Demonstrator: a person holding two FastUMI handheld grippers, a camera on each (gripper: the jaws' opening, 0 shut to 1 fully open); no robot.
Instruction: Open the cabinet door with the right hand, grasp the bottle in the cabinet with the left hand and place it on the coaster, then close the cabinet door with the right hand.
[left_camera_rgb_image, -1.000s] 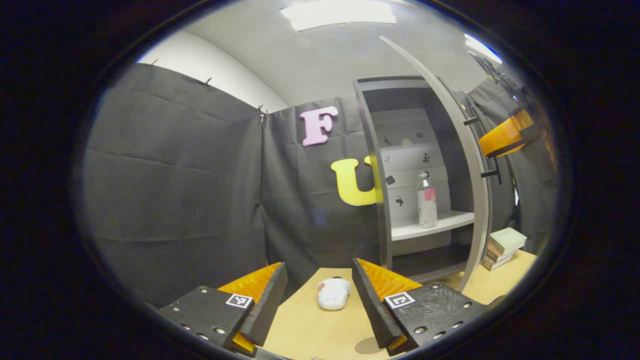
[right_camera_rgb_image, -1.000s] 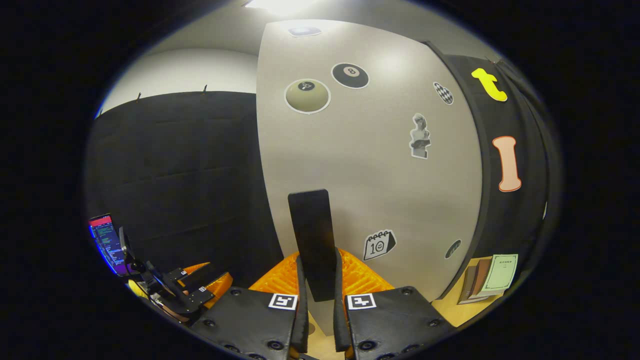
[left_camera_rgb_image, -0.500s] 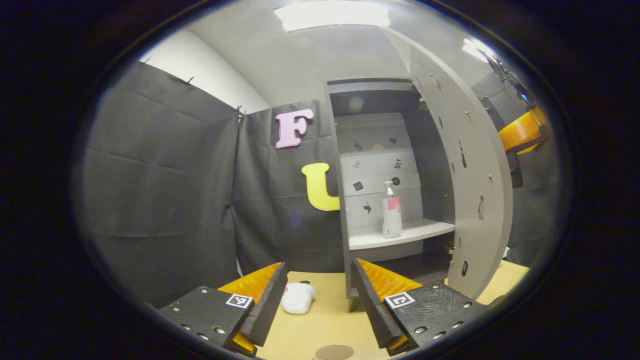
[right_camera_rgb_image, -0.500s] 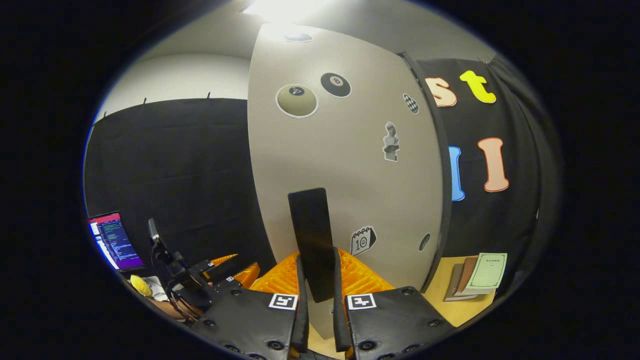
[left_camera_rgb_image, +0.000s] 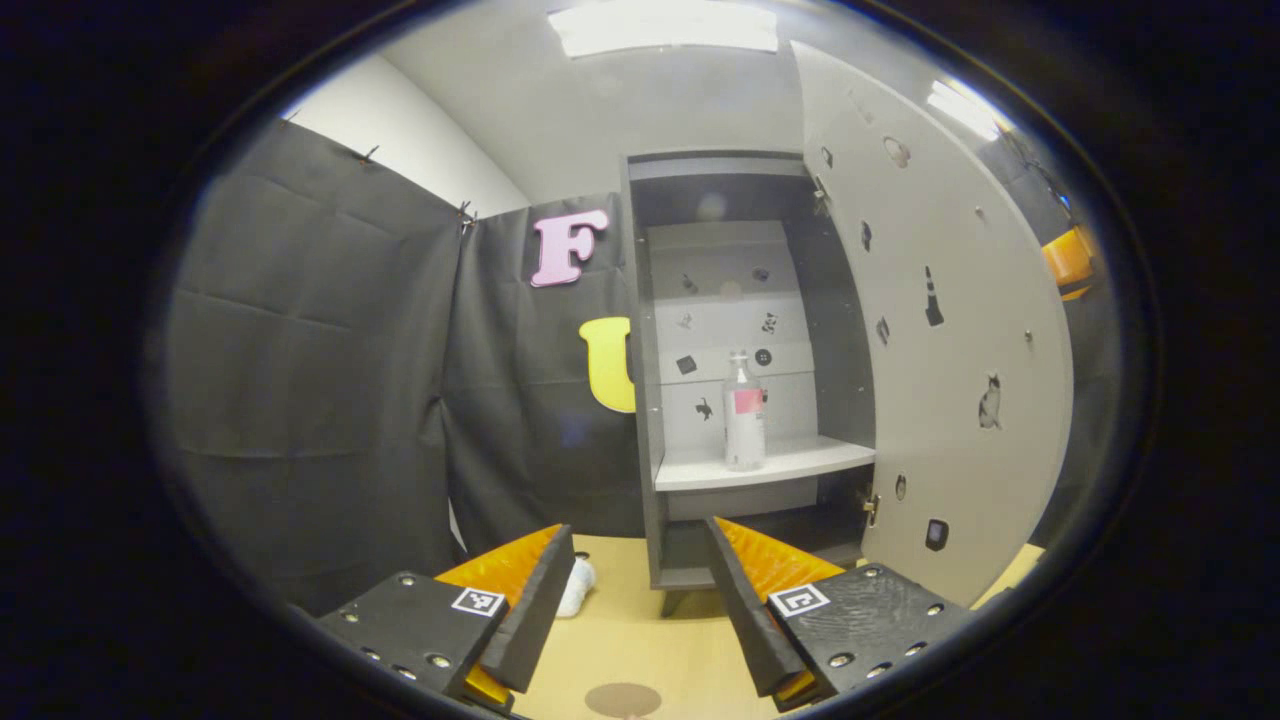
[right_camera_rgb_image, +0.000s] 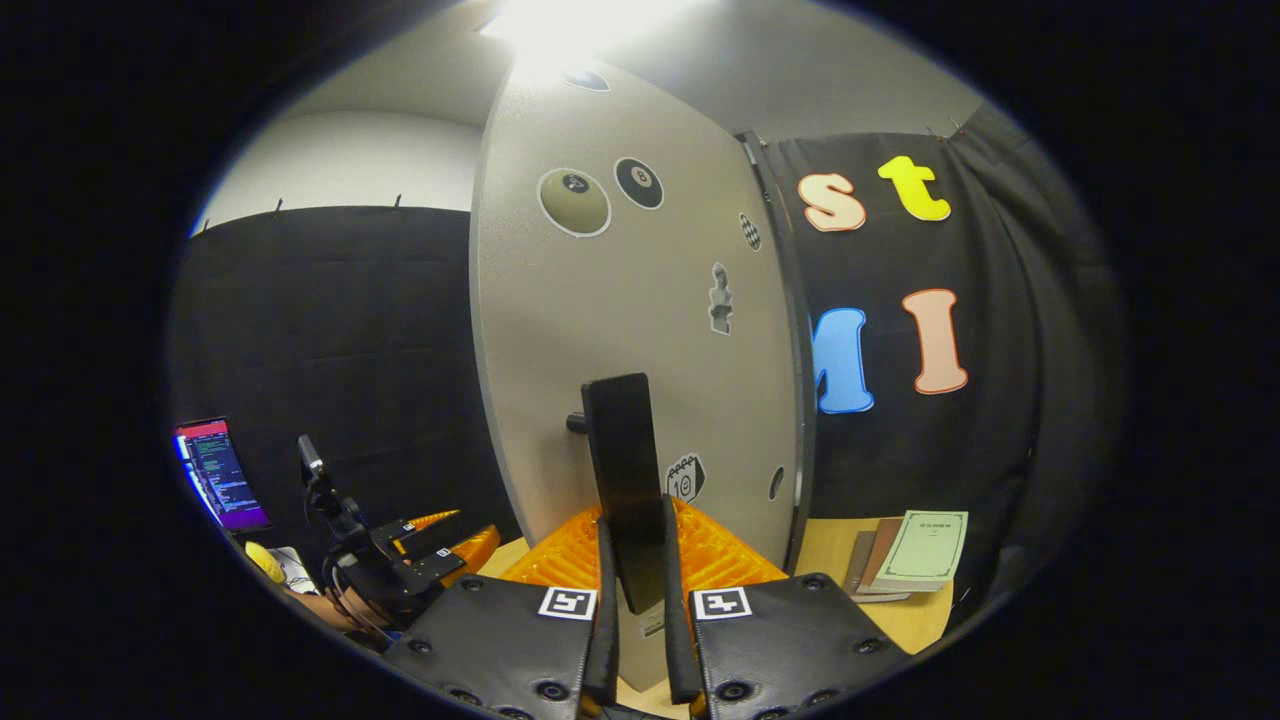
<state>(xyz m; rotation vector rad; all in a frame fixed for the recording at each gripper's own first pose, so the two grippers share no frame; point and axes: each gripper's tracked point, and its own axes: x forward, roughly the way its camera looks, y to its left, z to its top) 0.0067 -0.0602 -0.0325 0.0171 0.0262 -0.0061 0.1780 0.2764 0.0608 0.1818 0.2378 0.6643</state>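
In the left gripper view the grey cabinet stands open. A clear bottle with a pink label stands upright on its white shelf. The door is swung out to the right. My left gripper is open and empty, low over the table and well short of the bottle. A round brown coaster lies on the table just below its fingers. In the right gripper view my right gripper is shut on the door's black handle, and the door's outer face carries stickers.
A small white object lies on the wooden table left of the cabinet foot. A stack of books sits on the table right of the door. A lit screen and the left gripper are at the lower left.
The door has swung wider open with my right gripper still on its handle. The left gripper has turned to face the cabinet, so the bottle now sits near the view's middle.
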